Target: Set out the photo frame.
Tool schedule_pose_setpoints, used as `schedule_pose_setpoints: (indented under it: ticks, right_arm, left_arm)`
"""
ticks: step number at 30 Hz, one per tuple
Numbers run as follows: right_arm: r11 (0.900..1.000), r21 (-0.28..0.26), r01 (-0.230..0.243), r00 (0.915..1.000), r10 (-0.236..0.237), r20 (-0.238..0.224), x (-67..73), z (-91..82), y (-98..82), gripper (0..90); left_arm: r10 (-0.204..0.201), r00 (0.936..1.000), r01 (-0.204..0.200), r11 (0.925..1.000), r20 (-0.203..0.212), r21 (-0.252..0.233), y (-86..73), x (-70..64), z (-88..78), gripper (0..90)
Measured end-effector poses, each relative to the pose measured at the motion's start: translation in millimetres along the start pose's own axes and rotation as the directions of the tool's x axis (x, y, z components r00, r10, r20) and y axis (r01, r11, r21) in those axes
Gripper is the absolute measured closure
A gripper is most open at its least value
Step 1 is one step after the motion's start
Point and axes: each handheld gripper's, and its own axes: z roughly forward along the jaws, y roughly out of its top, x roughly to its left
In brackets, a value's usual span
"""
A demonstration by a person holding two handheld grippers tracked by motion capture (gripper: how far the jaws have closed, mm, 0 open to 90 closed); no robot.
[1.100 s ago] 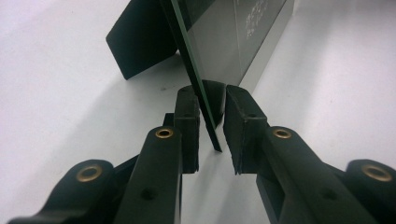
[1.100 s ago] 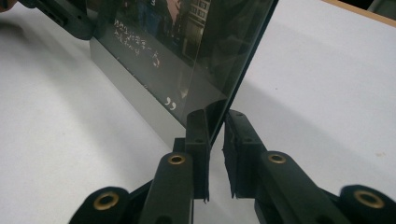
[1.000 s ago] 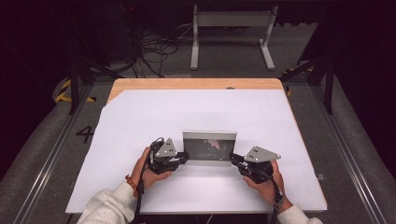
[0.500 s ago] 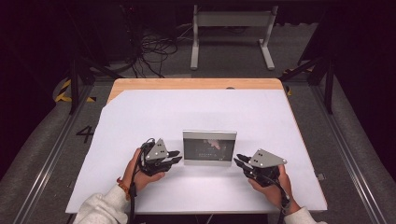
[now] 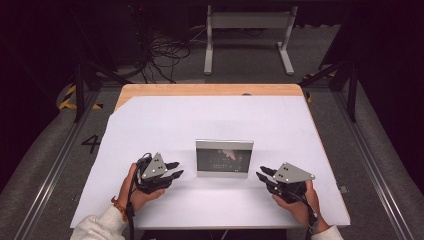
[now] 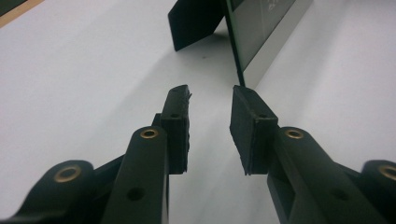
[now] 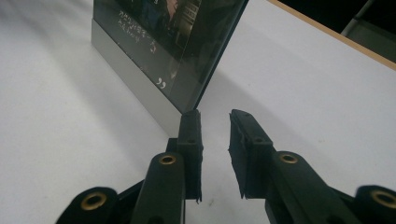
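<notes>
Fingers of the left gripper (image 5: 174,169) and right gripper (image 5: 263,174) stood narrowly parted and empty, having just been opening; the picture frame (image 5: 224,158) stood upright between them on the counter (image 5: 165,120); release looked done; withdrawing the hands without toppling it seemed next.

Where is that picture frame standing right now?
In the high view the picture frame stands upright on the white table, near its front middle, between the left gripper and the right gripper, touching neither.
</notes>
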Motion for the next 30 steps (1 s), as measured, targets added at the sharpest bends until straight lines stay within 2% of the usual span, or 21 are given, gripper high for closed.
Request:
schedule_pose_setpoints:
  ticks: [9, 12, 16, 17, 19, 22, 24, 27, 30]
  right_arm:
    - [1.0, 0.012, -0.01, 0.9999, 0.01, 0.008, -0.1, -1.3, -6.3, 62.0]
    - [1.0, 0.015, -0.019, 0.9998, 0.018, 0.005, -1.6, -2.1, -8.7, 56.3]
    - [0.999, 0.024, -0.028, 0.9994, 0.028, 0.018, -4.1, -3.3, -12.0, 51.7]
    - [0.999, 0.027, -0.032, 0.9993, 0.032, 0.021, -4.6, -3.5, -12.8, 50.9]
    - [0.999, 0.034, -0.034, 0.9991, 0.034, 0.024, -5.3, -3.7, -14.8, 48.1]
    - [0.998, 0.04, -0.039, 0.9986, 0.037, 0.037, -6.8, -3.8, -18.1, 41.7]
    - [0.998, 0.036, -0.05, 0.9982, 0.049, 0.037, -8.4, -5.0, -20.1, 36.6]
    - [0.997, 0.038, -0.063, 0.9963, 0.061, 0.06, -10.4, -6.9, -24.0, 30.7]
    - [0.996, 0.056, -0.074, 0.9955, 0.07, 0.064, -13.0, -6.9, -29.6, 24.0]
  left_arm:
    - [-0.012, 0.9995, 0.012, 0.9999, -0.029, 0.0, -12.1, -0.4, -10.5, 61.1]
    - [-0.022, 0.998, 0.023, 0.9997, -0.058, 0.01, -21.5, 0.3, -17.7, 55.8]
    - [-0.028, 0.997, 0.03, 0.9992, -0.072, 0.026, -28.4, 1.4, -21.6, 46.2]
    - [-0.033, 0.996, 0.036, 0.9989, -0.083, 0.03, -30.4, 1.8, -22.9, 43.8]
    - [-0.051, 0.9956, 0.053, 0.9983, -0.078, 0.024, -33.7, 3.2, -25.2, 38.0]
    - [-0.064, 0.9931, 0.067, 0.9974, -0.098, 0.028, -37.2, 4.3, -27.0, 30.4]
    - [-0.07, 0.992, 0.074, 0.9969, -0.105, 0.028, -39.3, 5.0, -28.3, 28.4]
    - [-0.087, 0.9922, 0.09, 0.9956, -0.089, 0.027, -42.5, 6.3, -30.0, 22.0]
    - [-0.096, 0.9922, 0.099, 0.9947, -0.079, 0.03, -48.1, 7.3, -31.6, 16.7]
